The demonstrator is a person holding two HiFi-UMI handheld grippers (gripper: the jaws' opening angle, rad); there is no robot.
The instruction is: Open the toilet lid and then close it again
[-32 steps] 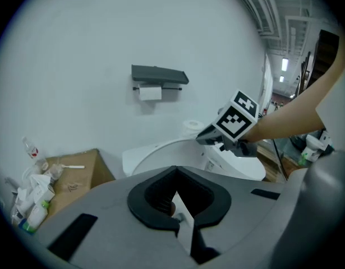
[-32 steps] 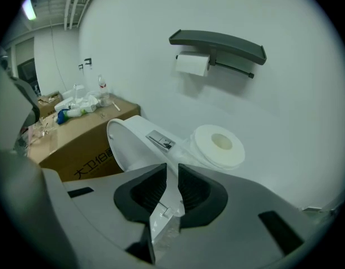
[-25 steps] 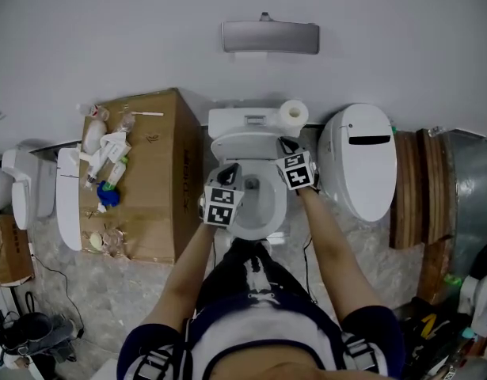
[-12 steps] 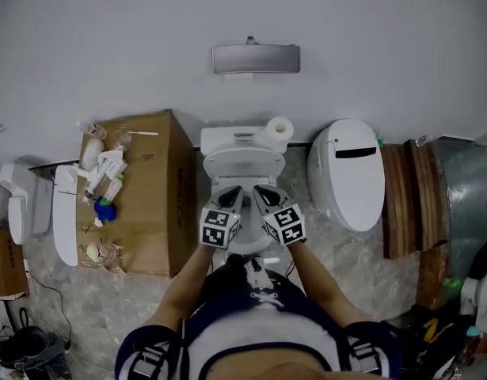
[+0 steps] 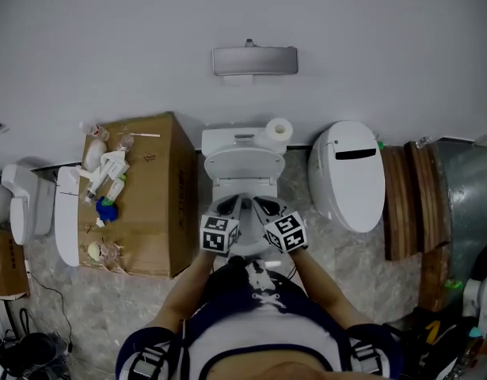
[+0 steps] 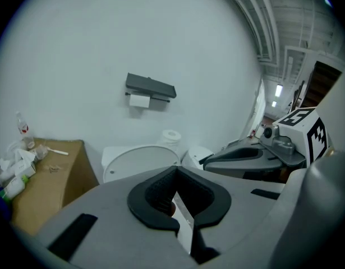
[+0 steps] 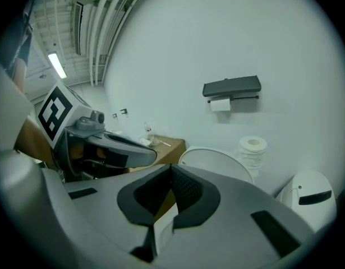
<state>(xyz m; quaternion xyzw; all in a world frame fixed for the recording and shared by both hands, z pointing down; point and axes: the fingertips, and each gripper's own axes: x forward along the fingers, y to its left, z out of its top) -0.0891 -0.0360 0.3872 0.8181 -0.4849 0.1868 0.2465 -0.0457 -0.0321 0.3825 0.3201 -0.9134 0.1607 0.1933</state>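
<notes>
The white toilet stands against the wall with its lid (image 5: 243,165) raised and leaning back on the tank (image 5: 227,139). In the left gripper view the lid (image 6: 136,162) shows as a pale disc beyond the jaws; the right gripper view also has the lid (image 7: 217,160) ahead. My left gripper (image 5: 233,205) and right gripper (image 5: 260,203) hover side by side over the front of the bowl, tips pointing at the lid, apart from it. Both are shut with nothing between the jaws: left gripper (image 6: 175,169), right gripper (image 7: 171,167). The grippers hide most of the bowl.
A toilet paper roll (image 5: 280,129) sits on the tank. A cardboard box (image 5: 152,204) with bottles and tubes stands close on the left. A second white toilet unit (image 5: 348,176) and wooden boards (image 5: 405,200) are to the right. A grey holder (image 5: 255,60) hangs on the wall.
Both grippers drew back from the seat towards the person. The right one swung in from the right rim to beside the left one, and its jaws came together.
</notes>
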